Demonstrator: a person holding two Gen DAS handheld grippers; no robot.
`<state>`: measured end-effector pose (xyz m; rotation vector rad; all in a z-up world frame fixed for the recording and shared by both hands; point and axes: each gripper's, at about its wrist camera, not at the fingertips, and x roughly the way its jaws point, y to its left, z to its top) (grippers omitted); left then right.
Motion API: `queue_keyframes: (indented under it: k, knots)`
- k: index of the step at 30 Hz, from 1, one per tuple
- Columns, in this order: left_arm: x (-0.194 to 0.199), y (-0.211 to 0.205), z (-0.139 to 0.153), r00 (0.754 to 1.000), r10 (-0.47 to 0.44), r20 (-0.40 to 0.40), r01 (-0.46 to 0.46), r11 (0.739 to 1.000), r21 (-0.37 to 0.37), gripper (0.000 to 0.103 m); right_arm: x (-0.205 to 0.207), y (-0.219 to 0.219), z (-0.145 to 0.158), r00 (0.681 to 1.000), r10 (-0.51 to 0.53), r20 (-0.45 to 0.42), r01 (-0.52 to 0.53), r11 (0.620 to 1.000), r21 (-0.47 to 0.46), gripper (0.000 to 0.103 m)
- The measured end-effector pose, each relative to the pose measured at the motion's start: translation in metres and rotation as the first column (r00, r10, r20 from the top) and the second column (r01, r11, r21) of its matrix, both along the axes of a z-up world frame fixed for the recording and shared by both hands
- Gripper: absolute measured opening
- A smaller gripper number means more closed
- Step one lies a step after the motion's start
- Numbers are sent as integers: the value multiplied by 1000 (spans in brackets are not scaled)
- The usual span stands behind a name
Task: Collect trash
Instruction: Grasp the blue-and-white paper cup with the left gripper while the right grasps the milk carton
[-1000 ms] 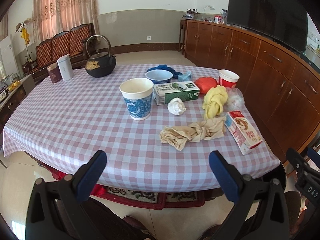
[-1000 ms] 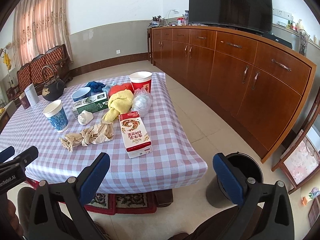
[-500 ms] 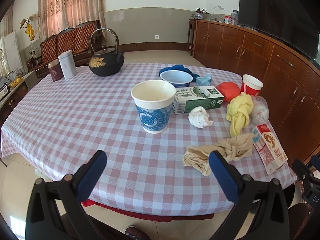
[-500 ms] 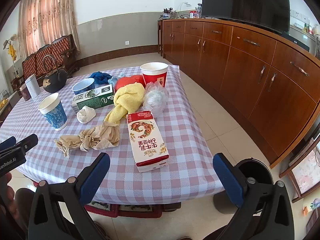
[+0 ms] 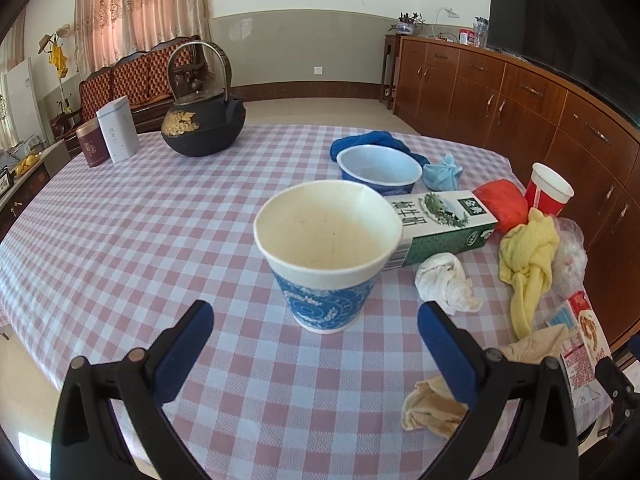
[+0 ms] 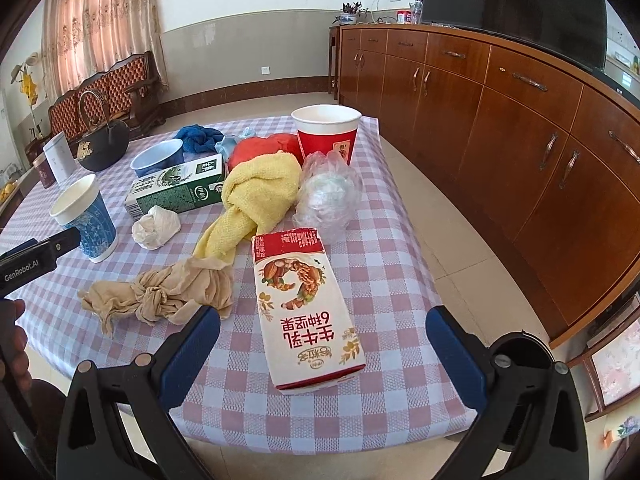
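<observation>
A blue-patterned paper cup (image 5: 326,258) stands upright and empty just beyond my open left gripper (image 5: 314,320); the cup (image 6: 86,218) also shows at the left of the right wrist view. My open right gripper (image 6: 322,330) brackets the near end of a red and white milk carton (image 6: 306,306) lying flat on the checked table (image 5: 120,220). Other litter lies around: a green carton (image 5: 440,226), a crumpled white tissue (image 5: 446,282), a clear plastic bag (image 6: 330,194), a red paper cup (image 6: 326,134). Neither gripper touches anything.
Beige (image 6: 168,294), yellow (image 6: 256,200), red (image 5: 502,204) and blue (image 5: 372,140) cloths lie among the litter, with a blue bowl (image 5: 378,168). A black kettle (image 5: 202,122) and two tins (image 5: 108,136) stand far left. A dark bin (image 6: 516,354) sits on the floor right of the table, wooden cabinets (image 6: 520,120) behind.
Both grippers have moved forward toward the table. The blue cup now sits close before the left gripper, and the milk carton lies between the right fingers. Both stay open.
</observation>
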<state>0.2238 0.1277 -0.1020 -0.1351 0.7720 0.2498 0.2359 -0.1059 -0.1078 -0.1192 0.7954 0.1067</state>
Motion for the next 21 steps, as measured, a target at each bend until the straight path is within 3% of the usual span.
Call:
queue_keyframes:
  k: [10,17,19,21]
  knots:
    - [28,2,-12,1000,-8,9,8,1000,14,99,20,0,-17,999,22,-32,-22,1000,10,102]
    - [36,3,-18,999,-38,6,38,999,-6,65,30,1,-29,996,51,-76,-49,998,33,73]
    - [36,2,-17,999,-45,13,45,999,-5,64,33,2,-33,994,62,-90,-59,998,35,60]
    - [34,2,-17,998,-57,27,57,998,-11,62,34,3,-35,994,67,-92,-64,997,30,58]
